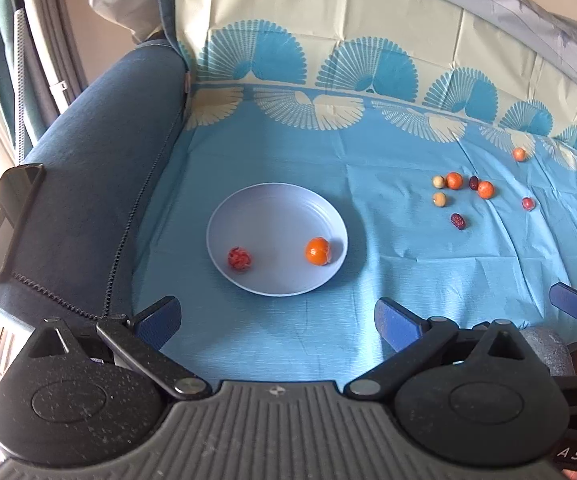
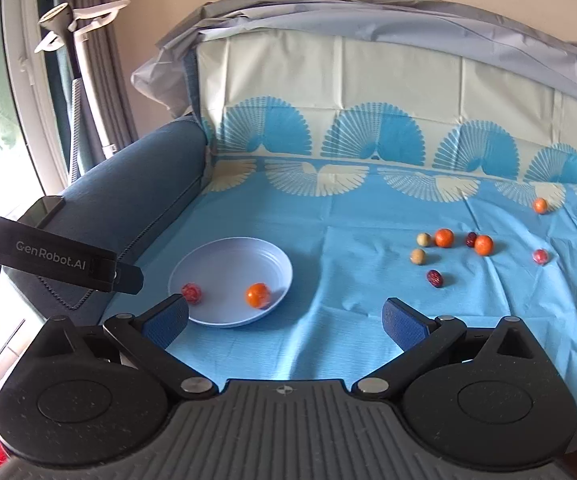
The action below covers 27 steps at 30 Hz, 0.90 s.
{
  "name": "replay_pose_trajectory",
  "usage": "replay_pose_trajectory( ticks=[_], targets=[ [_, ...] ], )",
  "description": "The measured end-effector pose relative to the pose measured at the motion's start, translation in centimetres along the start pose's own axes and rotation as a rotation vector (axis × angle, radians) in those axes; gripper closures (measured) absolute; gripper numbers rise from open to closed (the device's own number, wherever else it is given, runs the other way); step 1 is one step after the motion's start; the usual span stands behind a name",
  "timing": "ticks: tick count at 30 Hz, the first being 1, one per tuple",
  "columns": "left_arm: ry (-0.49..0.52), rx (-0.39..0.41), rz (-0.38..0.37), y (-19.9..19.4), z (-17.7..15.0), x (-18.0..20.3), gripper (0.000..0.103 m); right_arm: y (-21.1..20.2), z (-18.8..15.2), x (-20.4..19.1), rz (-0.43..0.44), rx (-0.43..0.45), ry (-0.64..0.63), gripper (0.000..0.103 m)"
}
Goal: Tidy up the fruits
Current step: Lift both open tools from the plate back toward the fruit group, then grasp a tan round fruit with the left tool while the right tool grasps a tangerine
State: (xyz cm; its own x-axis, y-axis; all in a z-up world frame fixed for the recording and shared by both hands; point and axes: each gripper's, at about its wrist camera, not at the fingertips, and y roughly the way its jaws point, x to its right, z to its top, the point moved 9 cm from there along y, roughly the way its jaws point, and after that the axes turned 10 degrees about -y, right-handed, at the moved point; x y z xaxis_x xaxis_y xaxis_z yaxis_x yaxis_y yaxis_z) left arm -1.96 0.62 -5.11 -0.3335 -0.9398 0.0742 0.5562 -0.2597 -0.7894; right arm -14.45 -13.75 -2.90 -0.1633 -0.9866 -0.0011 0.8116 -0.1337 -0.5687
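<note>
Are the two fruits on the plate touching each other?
Apart. The left wrist view shows bare plate between the red fruit and the orange fruit; the right wrist view shows the same gap.

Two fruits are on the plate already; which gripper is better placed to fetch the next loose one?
Probably the right gripper: open and empty, it sits on the side of the loose fruits. The left gripper, also open, faces the plate.

a pale plate (image 1: 276, 204) holds an orange (image 1: 317, 251) and a red fruit (image 1: 239, 258); small loose fruits (image 1: 454, 180) lie scattered well apart to its right.
</note>
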Motion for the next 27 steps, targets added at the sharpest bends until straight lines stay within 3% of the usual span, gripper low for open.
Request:
replay_pose_trajectory(
  ticks=[7,13,21,27],
  targets=[
    [0.042,-0.031,-0.036,2.9,1.1,4.5,0.0,1.3,-1.0,5.5,-0.093,-0.012,0.063,0.001],
    [0.08,-0.033,-0.093,7.2,2.9,11.0,0.0,3.9,-1.6,14.2,-0.242,-0.021,0.132,0.001],
    [0.119,-0.062,-0.179,17.3,6.3,21.0,0.0,10.5,-2.6,25.3,-0.375,-0.052,0.196,0.001],
    [0.179,-0.118,-0.196,26.9,7.2,26.9,0.0,19.6,-3.5,31.6,-0.379,-0.103,0.226,0.001]
  ],
)
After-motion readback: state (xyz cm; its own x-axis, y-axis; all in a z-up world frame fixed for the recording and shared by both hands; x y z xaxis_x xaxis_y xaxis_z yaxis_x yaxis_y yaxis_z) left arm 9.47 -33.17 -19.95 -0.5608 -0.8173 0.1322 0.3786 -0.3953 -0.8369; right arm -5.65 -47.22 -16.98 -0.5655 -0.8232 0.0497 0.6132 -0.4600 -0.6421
